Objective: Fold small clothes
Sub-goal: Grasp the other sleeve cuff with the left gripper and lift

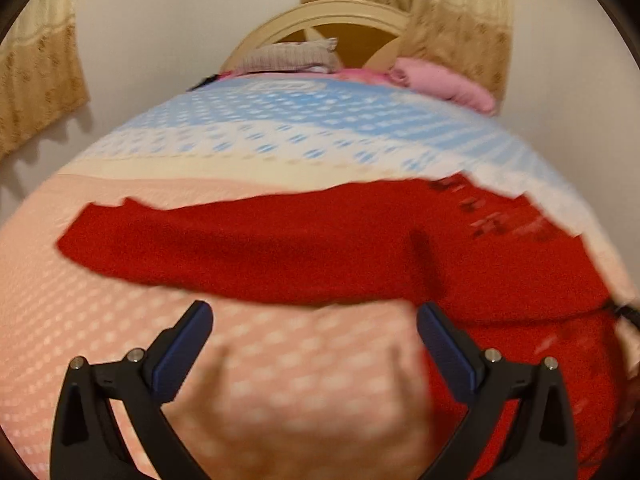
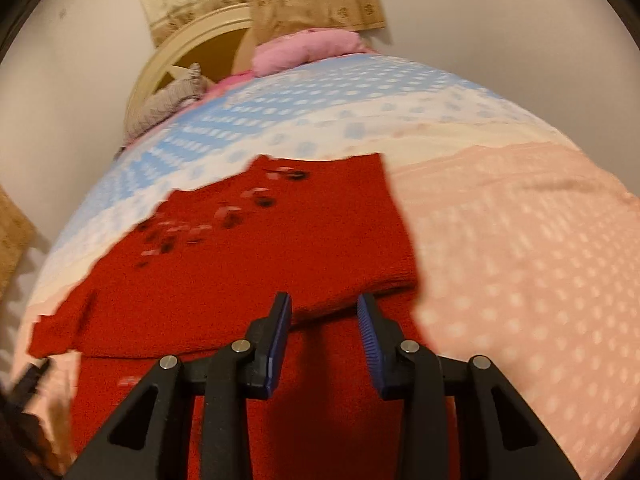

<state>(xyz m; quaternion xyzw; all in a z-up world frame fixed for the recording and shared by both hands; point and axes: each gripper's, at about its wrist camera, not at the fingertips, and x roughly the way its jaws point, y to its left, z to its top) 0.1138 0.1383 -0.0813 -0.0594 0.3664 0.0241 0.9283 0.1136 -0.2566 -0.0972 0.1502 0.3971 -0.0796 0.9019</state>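
Observation:
A red knit garment [image 1: 320, 248] with dark buttons lies on the bed, one sleeve stretched out to the left. In the right wrist view the garment [image 2: 248, 248] has its right side folded over, with a fold edge just ahead of the fingers. My left gripper [image 1: 314, 312] is wide open and empty, hovering over the pink bedspread just before the sleeve's near edge. My right gripper [image 2: 324, 304] is open and empty, right above the red fabric near the fold edge.
The bedspread [image 1: 280, 380] is pink near me, then cream and blue [image 2: 320, 96] farther off. A pink pillow [image 1: 440, 80] and a grey folded knit [image 1: 292, 56] lie by the cream headboard [image 2: 188, 36]. Walls and curtains stand behind.

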